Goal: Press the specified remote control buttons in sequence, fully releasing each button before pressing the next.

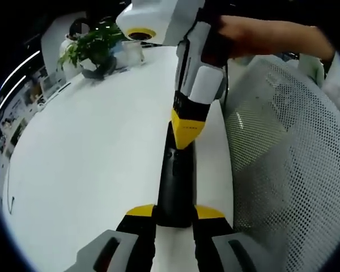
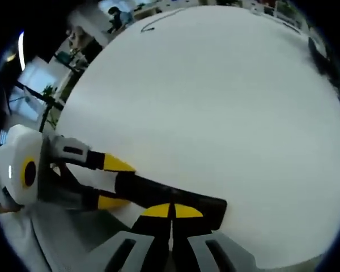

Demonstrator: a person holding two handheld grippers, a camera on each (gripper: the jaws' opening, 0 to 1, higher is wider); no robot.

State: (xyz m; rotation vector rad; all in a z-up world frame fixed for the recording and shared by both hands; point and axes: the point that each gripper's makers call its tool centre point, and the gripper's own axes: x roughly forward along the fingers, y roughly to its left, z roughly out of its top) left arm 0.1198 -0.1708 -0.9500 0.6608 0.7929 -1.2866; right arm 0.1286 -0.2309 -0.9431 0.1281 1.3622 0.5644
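Observation:
A black remote (image 1: 174,181) lies lengthwise on the white table (image 1: 90,141), near its right edge. My left gripper (image 1: 174,212) is shut on the remote's near end, one yellow tip on each side. From above, held by a hand (image 1: 260,34), my right gripper (image 1: 187,130) comes down with its yellow tips together on the remote's far part. In the right gripper view the right gripper (image 2: 171,211) is shut, its joined tips resting on top of the remote (image 2: 153,192). The left gripper (image 2: 114,182) grips the remote's other end from the left.
A white mesh chair (image 1: 289,141) stands close to the table's right edge. A potted plant (image 1: 93,45) and a white cup sit at the table's far end. A thin dark cable (image 2: 153,25) lies far off on the table (image 2: 215,102).

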